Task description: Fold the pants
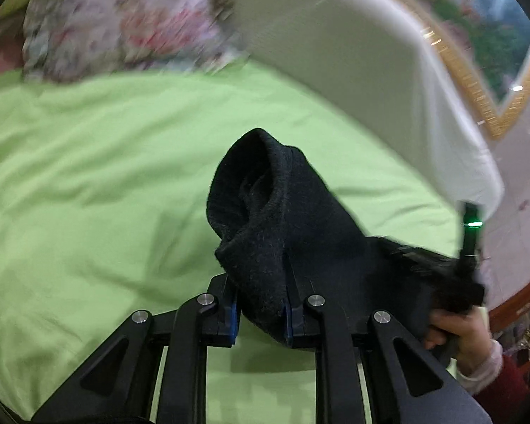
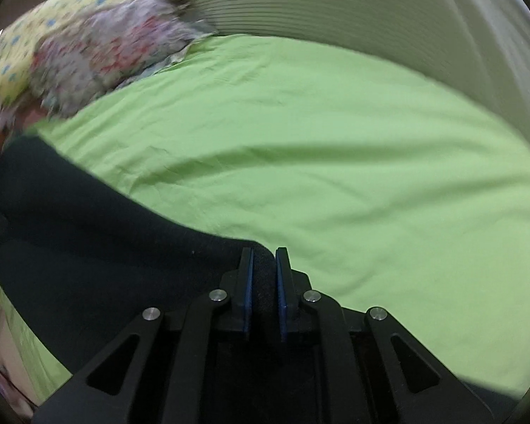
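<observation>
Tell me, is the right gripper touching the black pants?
Touching. The right wrist view shows the right gripper with dark fabric of the black pants pinched between its blue pads.

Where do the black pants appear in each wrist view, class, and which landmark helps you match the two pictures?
Left wrist: black pants bunched at centre, clamped in the left gripper.
Right wrist: pants fill the lower left, pinched by the right gripper.
Shared landmark: green bedsheet.

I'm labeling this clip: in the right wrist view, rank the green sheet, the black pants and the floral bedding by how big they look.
1. green sheet
2. black pants, enlarged by nearness
3. floral bedding, farther off, blurred
</observation>
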Tool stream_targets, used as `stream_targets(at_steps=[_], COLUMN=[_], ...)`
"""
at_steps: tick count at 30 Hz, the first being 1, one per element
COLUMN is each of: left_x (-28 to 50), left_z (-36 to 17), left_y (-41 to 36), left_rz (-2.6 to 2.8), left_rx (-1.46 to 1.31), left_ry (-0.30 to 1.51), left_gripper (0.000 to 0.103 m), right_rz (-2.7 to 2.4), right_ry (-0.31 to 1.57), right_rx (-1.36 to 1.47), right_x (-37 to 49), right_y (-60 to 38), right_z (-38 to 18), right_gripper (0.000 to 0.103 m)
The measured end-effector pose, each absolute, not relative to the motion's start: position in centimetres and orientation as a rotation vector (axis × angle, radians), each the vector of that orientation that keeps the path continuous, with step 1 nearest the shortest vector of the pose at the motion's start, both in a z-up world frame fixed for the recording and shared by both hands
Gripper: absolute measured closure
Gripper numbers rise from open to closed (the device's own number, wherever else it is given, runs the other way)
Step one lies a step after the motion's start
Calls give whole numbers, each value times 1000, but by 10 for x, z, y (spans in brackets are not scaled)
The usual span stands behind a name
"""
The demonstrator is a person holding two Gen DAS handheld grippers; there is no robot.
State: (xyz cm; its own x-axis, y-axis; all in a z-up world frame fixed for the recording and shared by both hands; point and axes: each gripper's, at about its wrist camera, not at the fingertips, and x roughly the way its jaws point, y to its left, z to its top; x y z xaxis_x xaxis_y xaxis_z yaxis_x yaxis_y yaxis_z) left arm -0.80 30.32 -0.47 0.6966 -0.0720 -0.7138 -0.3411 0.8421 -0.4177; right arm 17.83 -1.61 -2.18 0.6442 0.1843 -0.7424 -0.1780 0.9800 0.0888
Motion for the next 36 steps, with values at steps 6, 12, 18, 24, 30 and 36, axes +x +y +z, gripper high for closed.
stream_targets(at_steps=[6, 12, 18, 24, 30, 36], left_x=[-17, -26, 1, 32, 43, 49], left_z=[-12, 29, 39, 23, 6, -12], left_y=[311, 296, 212, 74, -38, -97], left_rz=[205, 209, -6, -289, -452, -485], left_rx=[-453, -369, -237, 12, 249, 442], left_ry=[854, 769, 829, 894, 912, 890], left_gripper=[59, 49, 45, 45, 45, 44], right_rz=[150, 62, -60, -226, -307, -286], right_ry=[751, 694, 655, 574, 511, 489], right_rx=[201, 397, 567, 721, 839, 865], right_x=[125, 43, -19, -89, -127, -123], right_y=[-43, -106, -169, -240, -288, -305], right_z=[2, -1, -25, -46, -60, -64], right_gripper=[81, 63, 63, 63, 63, 63])
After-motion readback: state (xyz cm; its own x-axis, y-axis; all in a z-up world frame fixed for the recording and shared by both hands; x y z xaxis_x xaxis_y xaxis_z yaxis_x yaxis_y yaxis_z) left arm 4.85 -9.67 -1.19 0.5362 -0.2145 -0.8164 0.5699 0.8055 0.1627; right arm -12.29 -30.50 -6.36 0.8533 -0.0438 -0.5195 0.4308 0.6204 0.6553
